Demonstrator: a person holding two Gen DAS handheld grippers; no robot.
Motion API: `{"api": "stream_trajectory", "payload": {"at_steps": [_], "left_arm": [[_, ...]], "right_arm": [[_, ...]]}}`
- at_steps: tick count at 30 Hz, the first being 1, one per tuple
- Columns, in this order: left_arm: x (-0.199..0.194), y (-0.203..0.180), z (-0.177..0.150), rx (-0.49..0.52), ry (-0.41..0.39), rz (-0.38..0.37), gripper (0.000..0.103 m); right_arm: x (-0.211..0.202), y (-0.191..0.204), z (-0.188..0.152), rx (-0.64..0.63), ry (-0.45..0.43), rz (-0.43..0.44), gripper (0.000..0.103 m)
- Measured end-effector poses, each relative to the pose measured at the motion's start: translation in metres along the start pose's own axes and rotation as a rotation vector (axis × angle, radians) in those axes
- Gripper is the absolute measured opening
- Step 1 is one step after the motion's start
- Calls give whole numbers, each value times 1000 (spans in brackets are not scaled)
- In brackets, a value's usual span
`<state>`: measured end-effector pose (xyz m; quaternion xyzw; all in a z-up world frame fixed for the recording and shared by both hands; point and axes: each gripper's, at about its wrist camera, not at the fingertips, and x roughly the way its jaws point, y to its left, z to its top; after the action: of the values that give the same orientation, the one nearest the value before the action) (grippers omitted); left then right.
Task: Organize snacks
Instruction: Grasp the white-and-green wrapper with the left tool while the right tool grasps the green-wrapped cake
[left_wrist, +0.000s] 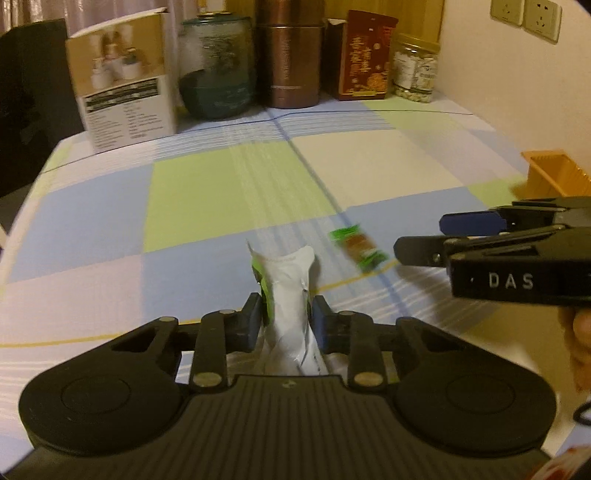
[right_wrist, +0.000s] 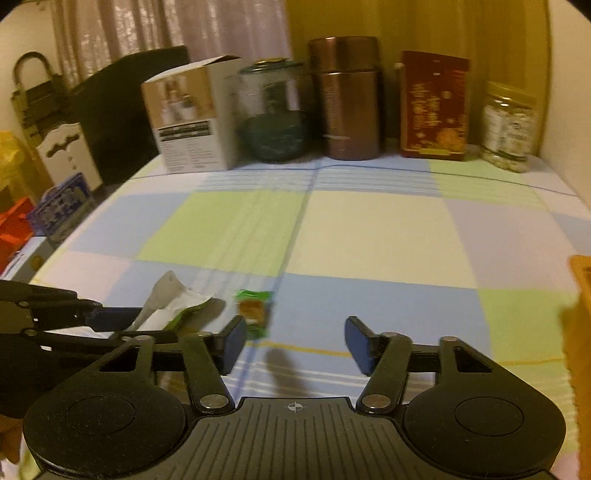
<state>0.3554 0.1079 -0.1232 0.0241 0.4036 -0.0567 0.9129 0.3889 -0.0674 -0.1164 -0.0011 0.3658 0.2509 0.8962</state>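
my left gripper (left_wrist: 286, 317) is clamped on the white-green snack pouch (left_wrist: 288, 295) just above the checked tablecloth (left_wrist: 369, 166), right gripper (right_wrist: 293, 345) gapes empty near the small green snack (right_wrist: 255, 312), next probably grab that, pouch to the orange bin (left_wrist: 554, 177)

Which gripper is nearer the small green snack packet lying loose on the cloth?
Right. The right gripper hangs open with the small green packet just beyond its left finger. The left gripper is shut on the white pouch, with the packet ahead and to its right.
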Motion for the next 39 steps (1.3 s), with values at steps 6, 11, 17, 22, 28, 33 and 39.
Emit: {"api": "stream_trajectory", "payload": {"at_steps": [6, 11, 17, 22, 28, 33, 39], "left_arm": [[-13, 32, -8, -100, 2, 26, 25], [-11, 35, -12, -114, -6, 19, 26], [-6, 23, -13, -50, -23, 45, 27], [-7, 20, -14, -24, -42, 68, 26], [-11, 18, -14, -42, -30, 49, 23], [-24, 12, -18, -90, -31, 14, 23], [-59, -1, -30, -167, -41, -17, 23]], "right_arm": [[22, 13, 7, 7, 9, 39, 40], [41, 25, 8, -29, 24, 25, 34], [49, 35, 1, -91, 32, -23, 23], [42, 30, 1, -49, 41, -20, 21], [20, 30, -2, -25, 40, -22, 21], [-10, 25, -11, 41, 32, -40, 21], [-60, 26, -33, 105, 23, -85, 20]]}}
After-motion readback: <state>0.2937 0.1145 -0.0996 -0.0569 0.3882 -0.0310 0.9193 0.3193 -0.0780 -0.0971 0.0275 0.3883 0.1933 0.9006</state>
